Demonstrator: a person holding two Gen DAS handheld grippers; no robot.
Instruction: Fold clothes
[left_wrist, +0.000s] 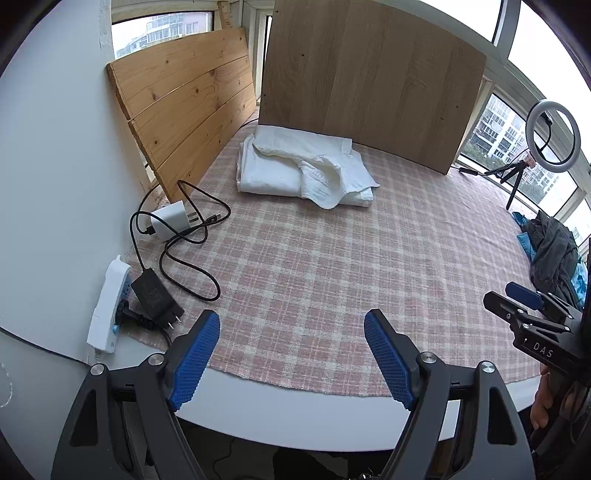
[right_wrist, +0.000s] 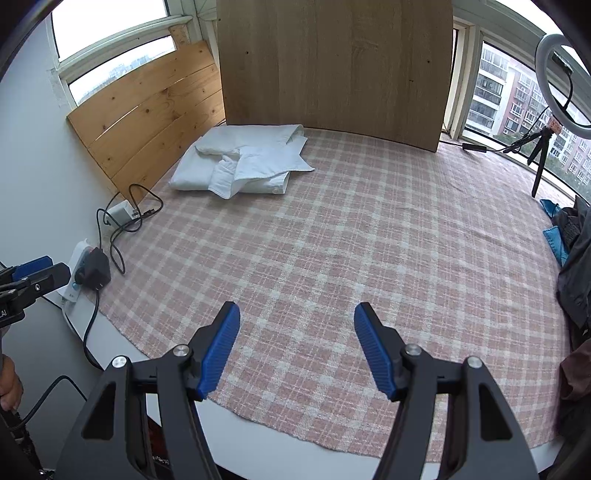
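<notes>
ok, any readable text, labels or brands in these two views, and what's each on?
"DAS": white letters on the black body of the right gripper, seen from the left wrist view.
"LAI": partial white letters on the left gripper, cut off by the frame edge.
Black adapter: embossed marks, too small to read.
Nothing else legible.

Soft, even daylight from the windows (left_wrist: 166, 29) at back & right; overcast, glass partly blown out white. Shadows faint, only a weak one under the folded white cloth (right_wrist: 240, 162). Both views sharp, no motion blur. Strong fisheye bend, dark vignette at corners. Ring light (left_wrist: 553, 136) looks unlit.
</notes>
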